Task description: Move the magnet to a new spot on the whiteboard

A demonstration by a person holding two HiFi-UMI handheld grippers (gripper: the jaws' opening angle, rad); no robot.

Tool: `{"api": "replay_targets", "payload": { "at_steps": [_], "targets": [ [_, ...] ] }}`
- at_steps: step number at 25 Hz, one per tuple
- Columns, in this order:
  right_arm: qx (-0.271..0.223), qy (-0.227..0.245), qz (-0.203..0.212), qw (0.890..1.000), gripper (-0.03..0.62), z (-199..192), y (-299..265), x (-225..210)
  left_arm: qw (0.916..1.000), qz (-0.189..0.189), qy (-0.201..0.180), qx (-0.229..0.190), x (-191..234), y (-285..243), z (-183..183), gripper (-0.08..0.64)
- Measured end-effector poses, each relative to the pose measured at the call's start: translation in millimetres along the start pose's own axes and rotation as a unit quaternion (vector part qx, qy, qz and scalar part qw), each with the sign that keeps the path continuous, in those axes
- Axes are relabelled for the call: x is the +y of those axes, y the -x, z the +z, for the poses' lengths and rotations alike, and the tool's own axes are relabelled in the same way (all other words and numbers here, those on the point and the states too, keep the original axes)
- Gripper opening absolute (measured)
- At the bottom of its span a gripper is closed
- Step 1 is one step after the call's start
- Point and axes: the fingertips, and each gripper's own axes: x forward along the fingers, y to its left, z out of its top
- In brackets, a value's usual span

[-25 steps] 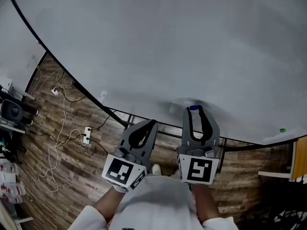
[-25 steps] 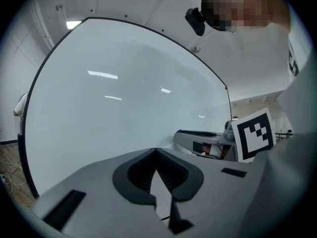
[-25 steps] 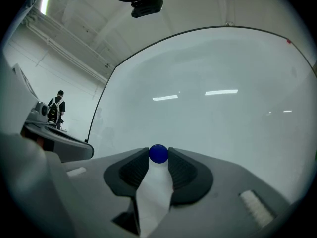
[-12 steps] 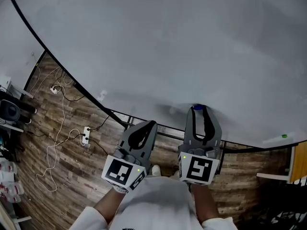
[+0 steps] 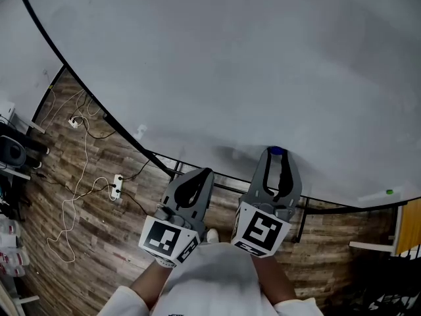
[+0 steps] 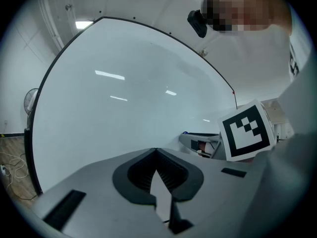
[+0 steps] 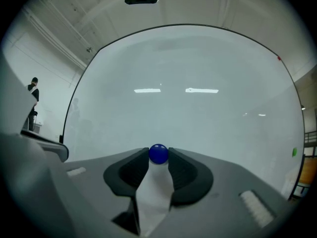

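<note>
The right hand-held gripper (image 7: 158, 155) is pinching a small round blue magnet (image 7: 158, 153) between the very tips of its two jaws; the dark pads press on it from both sides; in the head view the magnet sits at the front end of this gripper, over the low part of the big whiteboard (image 5: 230, 58), close above the board's black bottom edge; whether the magnet touches the board cannot be told; the left hand-held gripper (image 6: 156, 150) has its jaws pressed together with nothing between them; it is held just beside the right one, a little lower, with its tips near the board's bottom edge; in the left gripper view the black and white marker cube (image 6: 246, 131) of the right one shows off to the right; white sleeves (image 5: 148, 288) show at the bottom of the head view; a tiny green dot (image 5: 389, 191) sits low on the board's right side, well apart from the blue magnet; below the board is a brown wood floor (image 5: 72, 242); white cables (image 5: 82, 176) and a power strip (image 5: 118, 186) lie on it at the left.
</note>
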Motion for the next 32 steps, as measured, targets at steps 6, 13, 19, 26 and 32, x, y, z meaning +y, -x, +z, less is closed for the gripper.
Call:
{"api": "replay_targets", "payload": {
  "at_steps": [6,13,19,26,32],
  "targets": [
    [0.001,-0.024,-0.027,0.999,0.133,0,-2,-3,0.9997,0.020,0.003,-0.009,12,11,3,0.006],
    [-0.006,-0.040,0.002,0.999,0.133,0,-2,-1,0.9996,0.023,0.009,-0.011,12,20,4,0.006],
    [0.005,-0.050,0.029,0.998,0.137,-6,8,0,0.9997,0.016,0.005,-0.015,-5,28,4,0.006],
    [-0.008,-0.055,0.047,0.997,0.137,2,28,-1,0.9996,0.017,-0.001,-0.022,-20,43,9,0.006],
    [-0.015,-0.062,0.088,0.994,0.105,3,47,3,0.9996,0.015,0.001,-0.022,-33,53,5,0.006]
  ]
}}
